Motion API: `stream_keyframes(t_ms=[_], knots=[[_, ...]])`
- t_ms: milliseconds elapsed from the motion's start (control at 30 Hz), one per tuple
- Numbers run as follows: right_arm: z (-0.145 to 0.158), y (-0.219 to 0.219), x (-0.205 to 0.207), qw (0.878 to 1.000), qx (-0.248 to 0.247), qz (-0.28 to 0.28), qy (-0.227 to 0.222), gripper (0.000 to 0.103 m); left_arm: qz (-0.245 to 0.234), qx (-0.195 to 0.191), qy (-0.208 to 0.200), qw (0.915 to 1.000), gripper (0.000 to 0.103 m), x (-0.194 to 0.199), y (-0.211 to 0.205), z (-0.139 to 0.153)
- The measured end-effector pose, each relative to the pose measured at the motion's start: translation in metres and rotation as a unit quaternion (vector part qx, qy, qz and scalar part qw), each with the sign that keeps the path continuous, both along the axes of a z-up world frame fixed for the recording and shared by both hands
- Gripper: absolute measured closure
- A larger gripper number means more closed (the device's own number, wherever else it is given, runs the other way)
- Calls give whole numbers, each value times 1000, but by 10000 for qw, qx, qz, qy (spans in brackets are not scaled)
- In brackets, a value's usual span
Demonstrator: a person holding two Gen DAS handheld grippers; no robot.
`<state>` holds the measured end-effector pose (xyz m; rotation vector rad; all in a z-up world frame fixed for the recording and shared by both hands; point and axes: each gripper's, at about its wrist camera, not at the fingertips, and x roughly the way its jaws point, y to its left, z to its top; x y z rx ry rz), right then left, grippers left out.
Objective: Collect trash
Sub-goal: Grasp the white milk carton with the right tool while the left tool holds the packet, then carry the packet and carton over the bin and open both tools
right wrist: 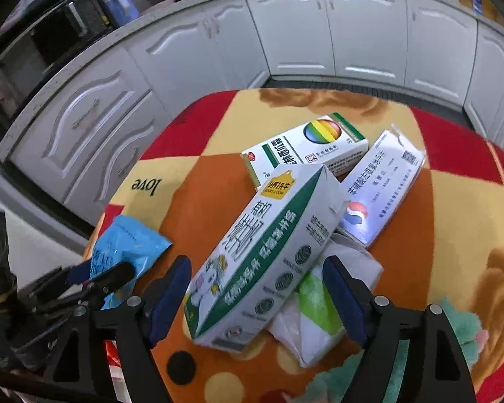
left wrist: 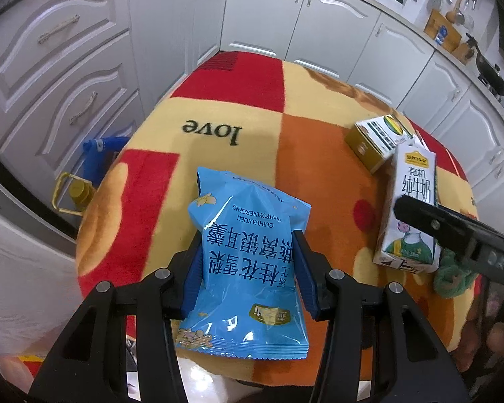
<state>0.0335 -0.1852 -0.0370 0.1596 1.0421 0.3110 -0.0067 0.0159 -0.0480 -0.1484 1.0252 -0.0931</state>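
A blue snack bag (left wrist: 248,252) hangs over the patterned table cloth (left wrist: 225,100), and my left gripper (left wrist: 248,238) is shut on it, its blue pads pressing both sides. A white and green milk carton (right wrist: 262,252) lies tilted on a white and green tissue pack (right wrist: 322,315). My right gripper (right wrist: 255,262) stands open around the carton; the right pad is clear of it. In the left wrist view the carton (left wrist: 410,181) shows at the right, with a black right finger (left wrist: 430,223) in front of it.
Behind the carton lie a rainbow-marked medicine box (right wrist: 305,147) and a white box with a red and blue logo (right wrist: 379,188). White cabinets (right wrist: 363,33) ring the table. A yellow bottle (left wrist: 80,194) stands on the floor at the left.
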Motion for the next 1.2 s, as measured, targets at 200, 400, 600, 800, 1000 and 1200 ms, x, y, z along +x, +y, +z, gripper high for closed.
stream_keyframes(t_ms=[200,400,600,800,1000,1200], knots=[[-6,5,2,9998,139,166,36,38,-76,9,-36,10000,56,-3,-3,2],[21,-18,-25,9987,329,341,-162,40,-243,-163,-159,9994,56,-10,-13,13],[52,-50,-53,9968,626,246,-435,41,-401,-243,-341,9983,56,-17,-33,34],[74,-86,-77,9949,713,63,-706,41,-726,-163,-549,9957,56,-26,-68,57],[82,-138,-98,9920,802,-392,-888,41,-1040,-135,-723,9919,56,-35,-108,74],[89,-195,-121,9877,740,-885,-1054,42,-1454,-57,-832,9858,56,-42,-160,86]])
